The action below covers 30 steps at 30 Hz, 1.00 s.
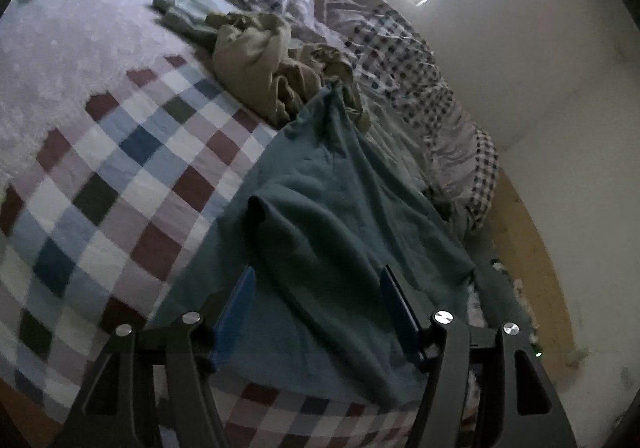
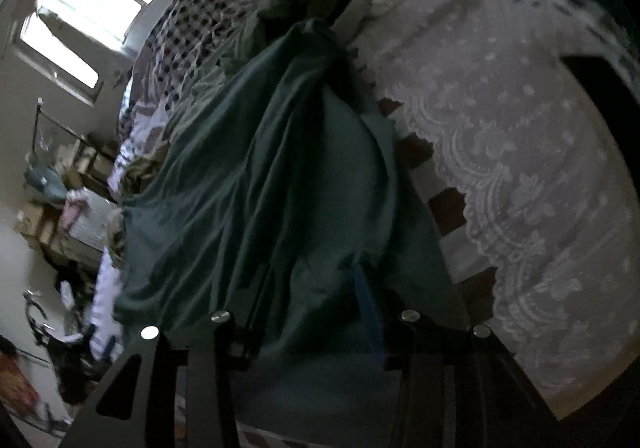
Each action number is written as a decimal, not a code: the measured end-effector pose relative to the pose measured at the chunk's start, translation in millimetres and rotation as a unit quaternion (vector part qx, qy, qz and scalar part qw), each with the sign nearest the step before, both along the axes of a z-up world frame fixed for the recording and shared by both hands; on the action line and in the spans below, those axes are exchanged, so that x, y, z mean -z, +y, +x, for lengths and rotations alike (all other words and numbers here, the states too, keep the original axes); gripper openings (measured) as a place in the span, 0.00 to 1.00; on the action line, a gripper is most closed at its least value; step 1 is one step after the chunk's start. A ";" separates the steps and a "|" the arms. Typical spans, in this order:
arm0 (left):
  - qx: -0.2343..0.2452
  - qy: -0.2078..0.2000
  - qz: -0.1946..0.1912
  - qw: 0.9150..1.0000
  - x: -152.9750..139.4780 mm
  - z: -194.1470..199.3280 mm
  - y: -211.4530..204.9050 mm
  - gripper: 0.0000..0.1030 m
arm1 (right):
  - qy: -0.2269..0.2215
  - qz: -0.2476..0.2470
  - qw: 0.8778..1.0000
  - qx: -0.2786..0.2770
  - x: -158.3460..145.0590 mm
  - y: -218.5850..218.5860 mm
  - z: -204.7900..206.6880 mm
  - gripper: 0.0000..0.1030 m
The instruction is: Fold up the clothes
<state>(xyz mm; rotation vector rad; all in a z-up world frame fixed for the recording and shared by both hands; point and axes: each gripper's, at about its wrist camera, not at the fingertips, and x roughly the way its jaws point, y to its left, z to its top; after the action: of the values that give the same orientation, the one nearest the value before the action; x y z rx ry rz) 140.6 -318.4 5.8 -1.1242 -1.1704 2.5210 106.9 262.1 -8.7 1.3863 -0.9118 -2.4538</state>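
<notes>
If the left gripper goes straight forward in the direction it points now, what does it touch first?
Most likely the teal garment spread on the checkered quilt. The left gripper is open, and a raised fold of that garment lies straight ahead between its blue fingers. How far the cloth lies is hard to judge.

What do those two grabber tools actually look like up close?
Each is a dark, near-black frame of angular arms with triangular cut-outs, jointed by round silver bolts. The left gripper carries two flat blue fingers, and a small green light glows at its right side. The right gripper has the same build; only one blue finger shows, as it is dimly lit. No cables, hands or sleeves show.
</notes>
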 end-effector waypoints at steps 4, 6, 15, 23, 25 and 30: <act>-0.004 -0.021 -0.003 1.000 10.2 -15.1 0.1 0.67 | 0.003 -0.013 1.000 0.014 2.3 6.2 -0.1 0.45; -0.004 -0.015 -0.006 1.000 9.9 -20.7 1.4 0.65 | 0.003 -0.019 1.000 0.020 3.7 10.0 -0.2 0.45; -0.024 -0.011 -0.032 0.999 10.2 -37.2 -1.7 0.05 | 0.014 0.030 0.999 0.002 -0.3 -6.5 -6.3 0.20; -0.083 0.022 -0.029 0.996 -1.7 -40.6 -26.2 0.00 | 0.027 0.090 0.996 0.013 -20.1 -5.1 13.3 0.00; -0.096 0.015 -0.024 0.995 1.9 -42.2 -32.9 0.00 | 0.027 0.078 0.997 0.009 -19.4 -5.1 13.7 0.05; -0.094 0.002 -0.012 0.996 9.4 -43.0 -36.1 0.00 | 0.014 0.101 0.994 -0.032 -10.7 -30.0 7.3 0.40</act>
<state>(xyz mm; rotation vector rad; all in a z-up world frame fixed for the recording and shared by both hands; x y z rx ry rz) 97.6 -354.6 -3.7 -1.0601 -1.3052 2.6793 114.2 232.1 2.0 1.4141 -0.6163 -2.5697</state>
